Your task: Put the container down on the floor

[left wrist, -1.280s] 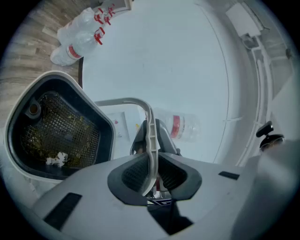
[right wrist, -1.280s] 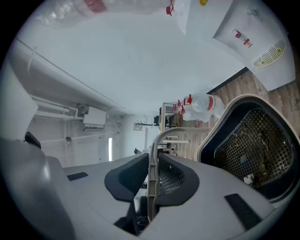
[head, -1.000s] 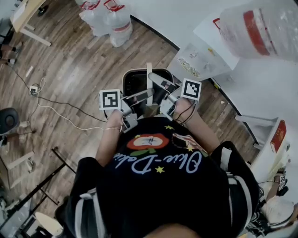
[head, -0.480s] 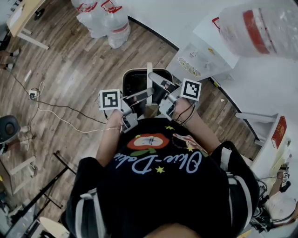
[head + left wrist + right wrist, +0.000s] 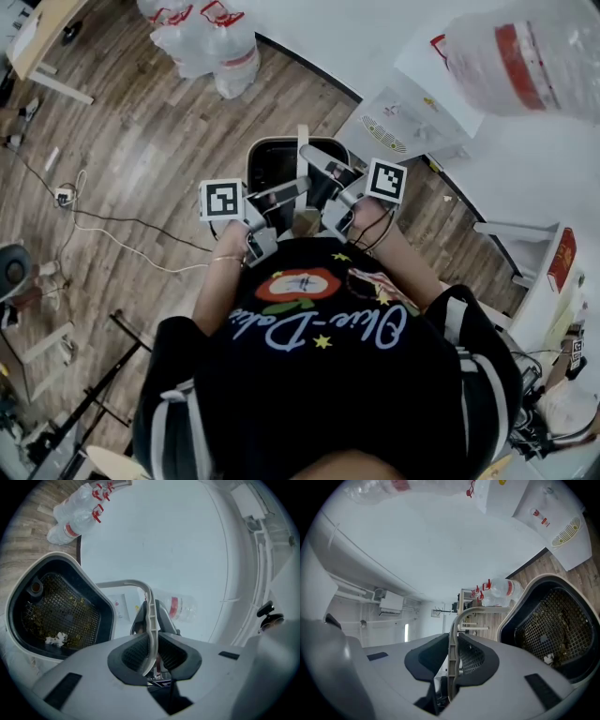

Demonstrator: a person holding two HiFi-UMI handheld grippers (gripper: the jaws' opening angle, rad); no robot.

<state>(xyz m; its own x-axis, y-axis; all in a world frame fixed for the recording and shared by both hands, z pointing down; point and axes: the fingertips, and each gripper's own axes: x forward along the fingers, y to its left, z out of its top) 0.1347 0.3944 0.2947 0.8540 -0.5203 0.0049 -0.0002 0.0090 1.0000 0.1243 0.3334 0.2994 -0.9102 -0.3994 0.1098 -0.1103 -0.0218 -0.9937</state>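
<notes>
I have the container (image 5: 281,164) up off the wooden floor (image 5: 141,141), just ahead of the operator's chest, its dark mesh-lined inside facing up to the head camera. Its pale handle (image 5: 301,159) crosses the open top. From the left gripper view the mesh basket holds a few scraps and one white crumpled bit.

Both grippers are on that handle. My left gripper (image 5: 151,651) has its pads pinched on the thin handle strip (image 5: 149,616), which rises from the jaws and bends off to the container (image 5: 61,616). My right gripper (image 5: 452,660) is clamped on the same strip (image 5: 453,634) from the other side, with the container (image 5: 548,625) to its right. In the head view the left gripper (image 5: 281,195) and right gripper (image 5: 328,176) meet over the container's near rim.

Beyond the container, a cluster of water bottles (image 5: 211,42) stands on the floor by the wall. To its right is a white dispenser (image 5: 398,122) topped by a large jug (image 5: 525,61). To its left a cable (image 5: 122,230) trails across the boards.
</notes>
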